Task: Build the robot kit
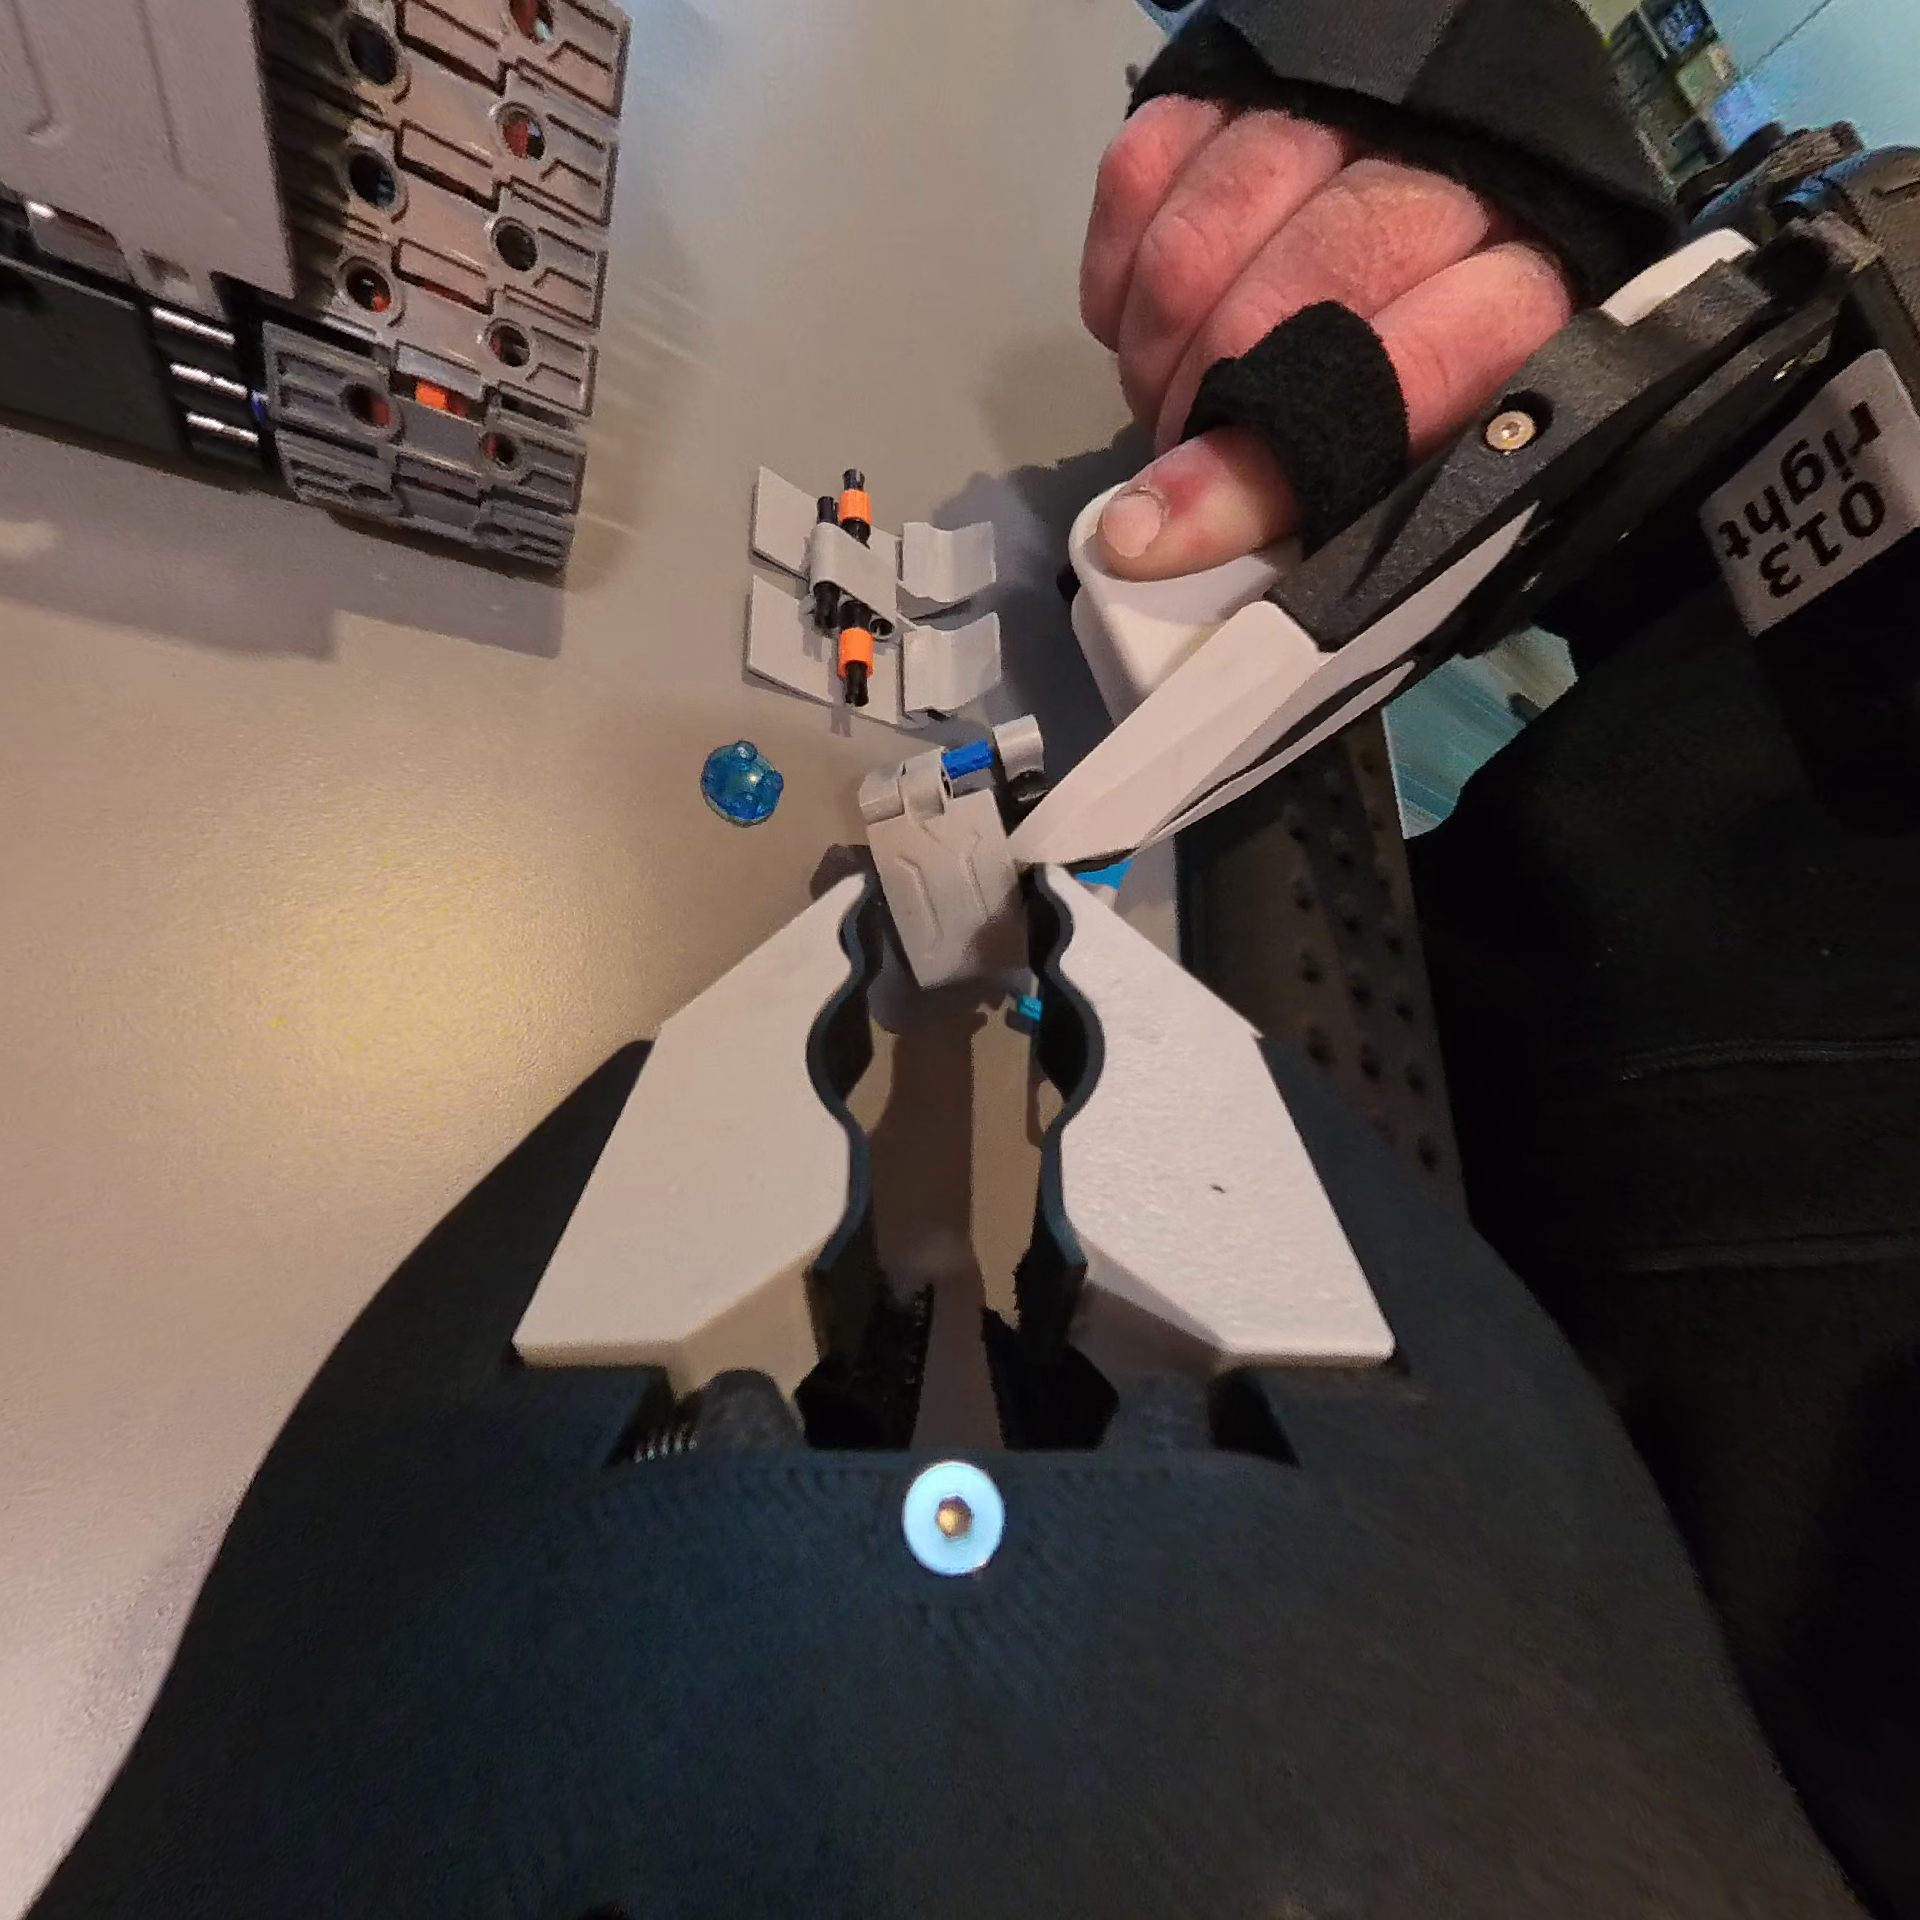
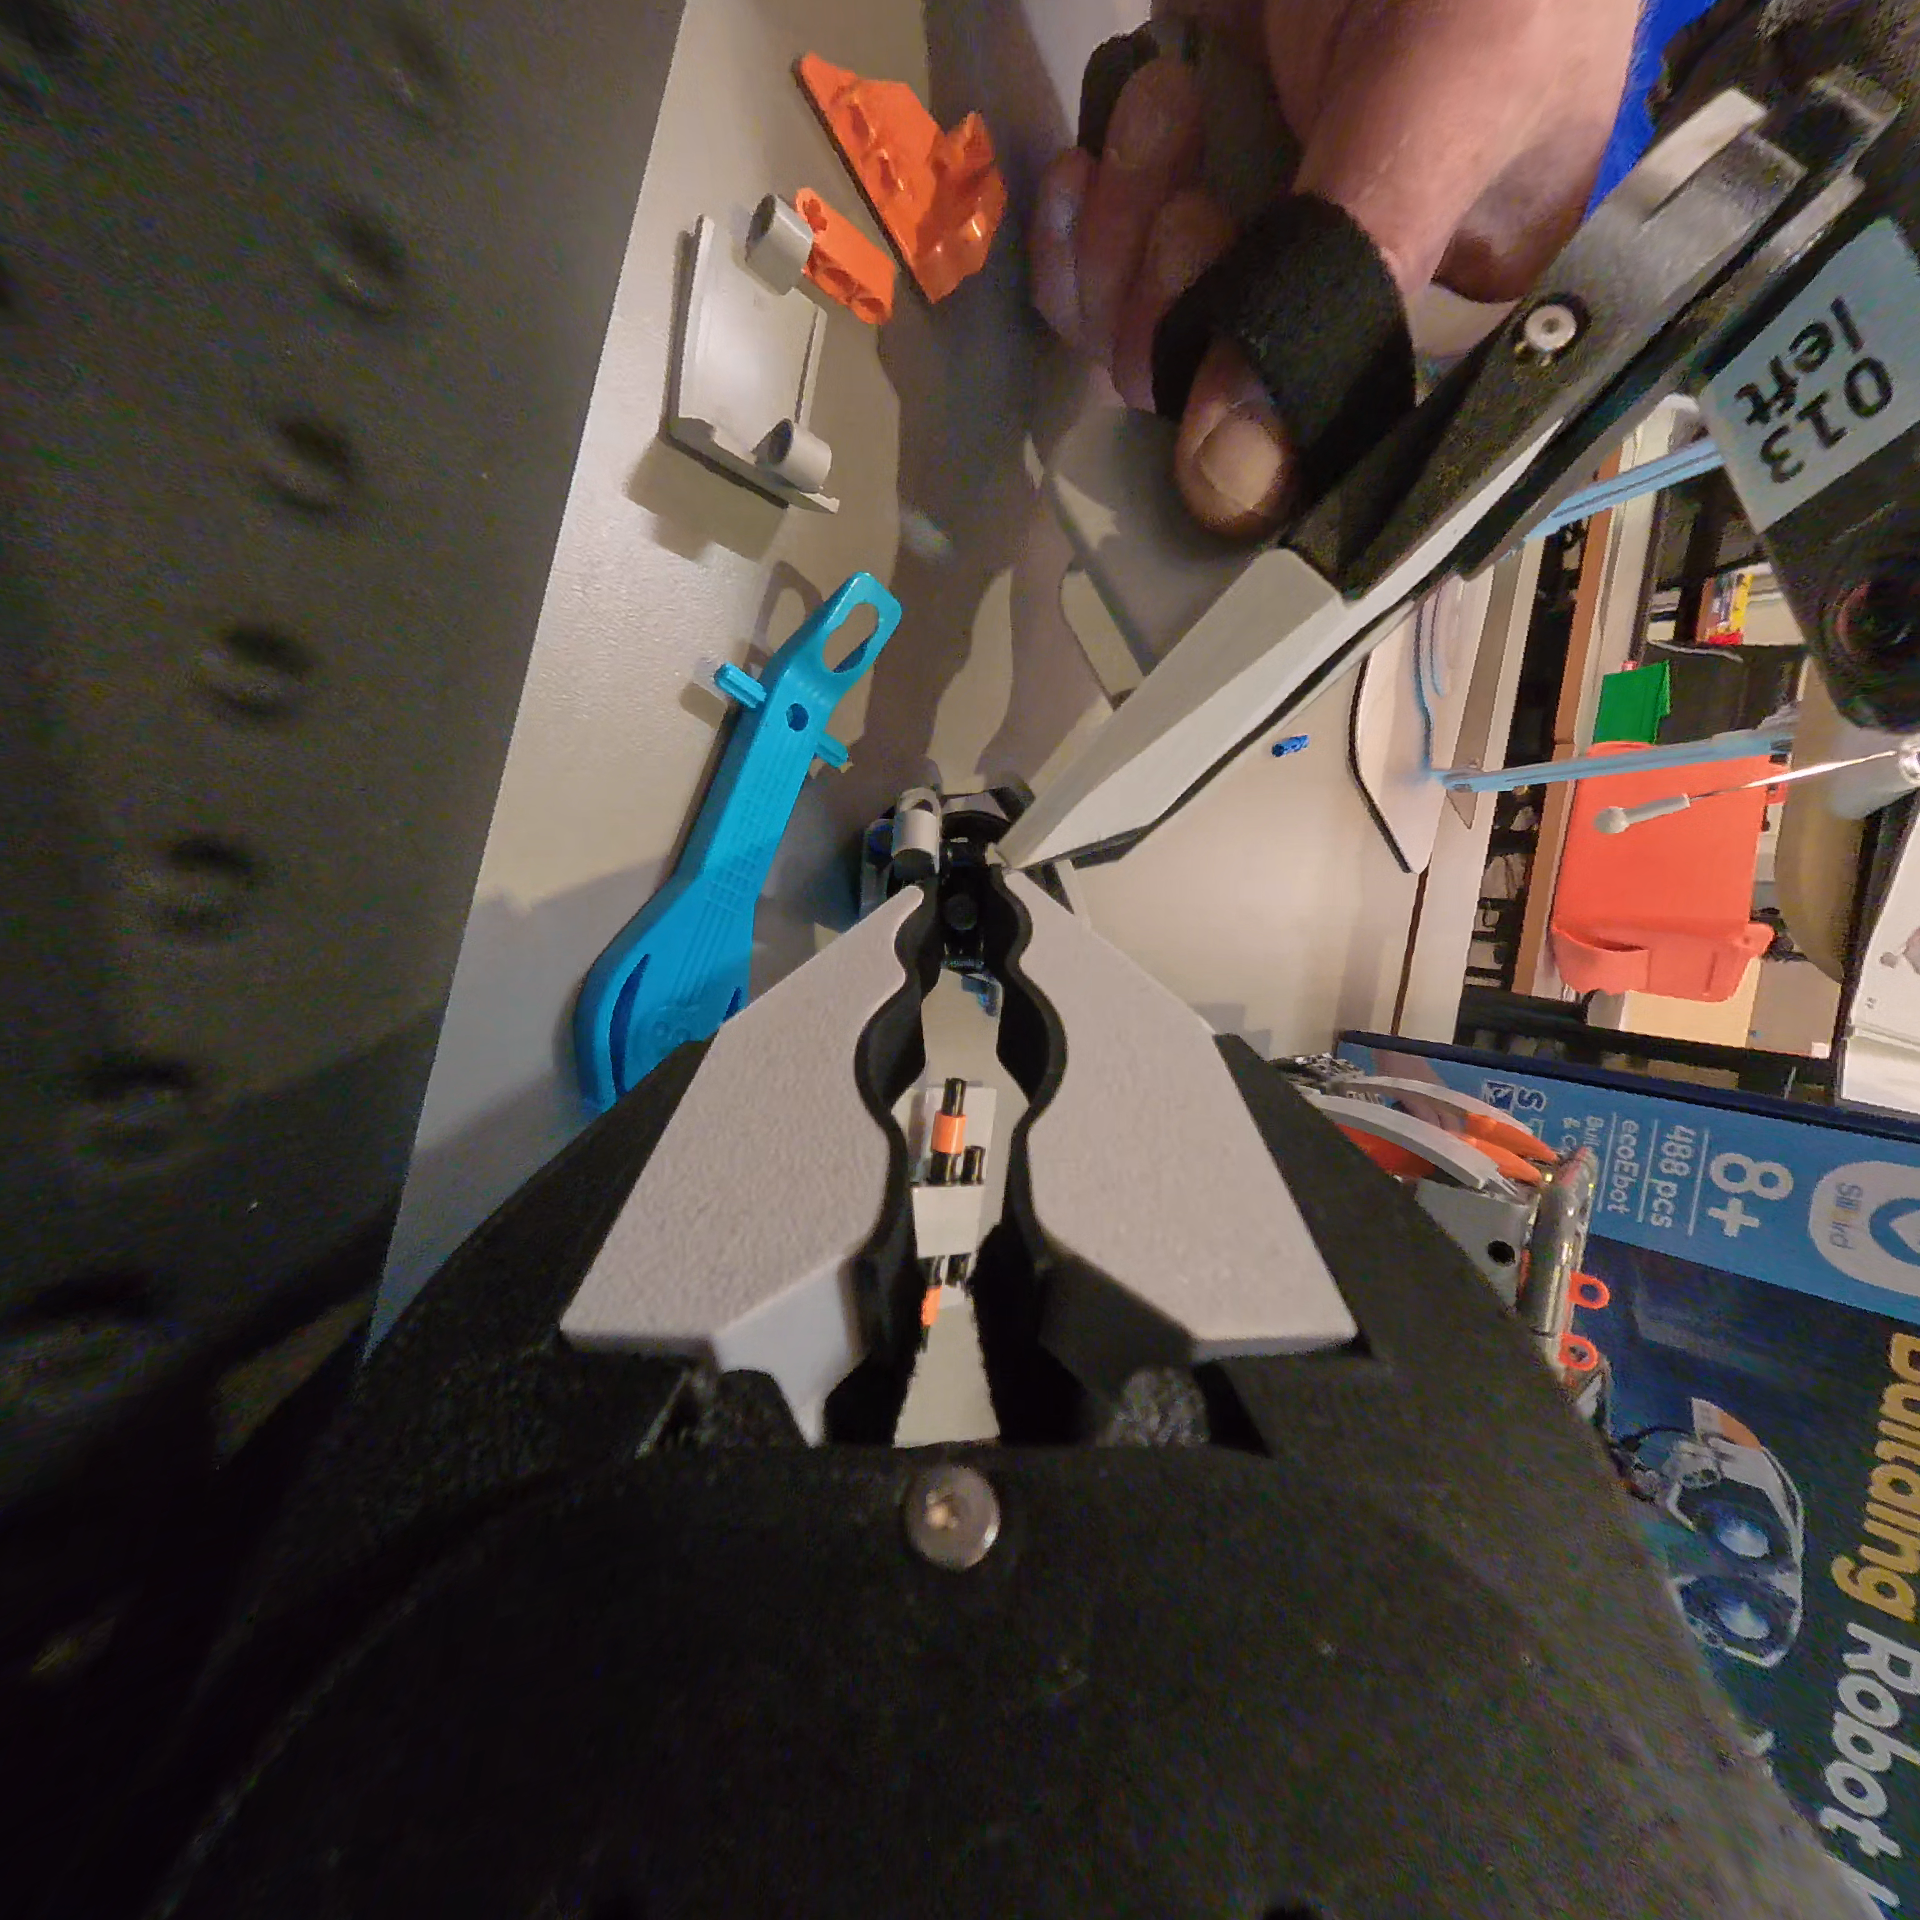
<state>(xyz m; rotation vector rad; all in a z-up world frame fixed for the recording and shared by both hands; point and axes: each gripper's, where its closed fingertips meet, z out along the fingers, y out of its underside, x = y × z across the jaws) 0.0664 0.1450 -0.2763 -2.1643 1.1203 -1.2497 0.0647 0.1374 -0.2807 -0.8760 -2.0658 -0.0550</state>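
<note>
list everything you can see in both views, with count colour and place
small brick assembly: 1, grey with blue pins, clamped in the left gripper, right gripper shut on its other end
blue round stud: 1, clear blue, on the table left of the assembly
hinged panel piece: 1, grey with black and orange pins, beyond the assembly
large built model: 1, grey and black, far left
blue separator tool: 1, left of the right gripper
orange parts: 2, far side
grey plate: 1, by the orange parts
box: 1, blue, right
left gripper: grey fingers
right gripper: grey fingers
hands: 2, black straps
</note>
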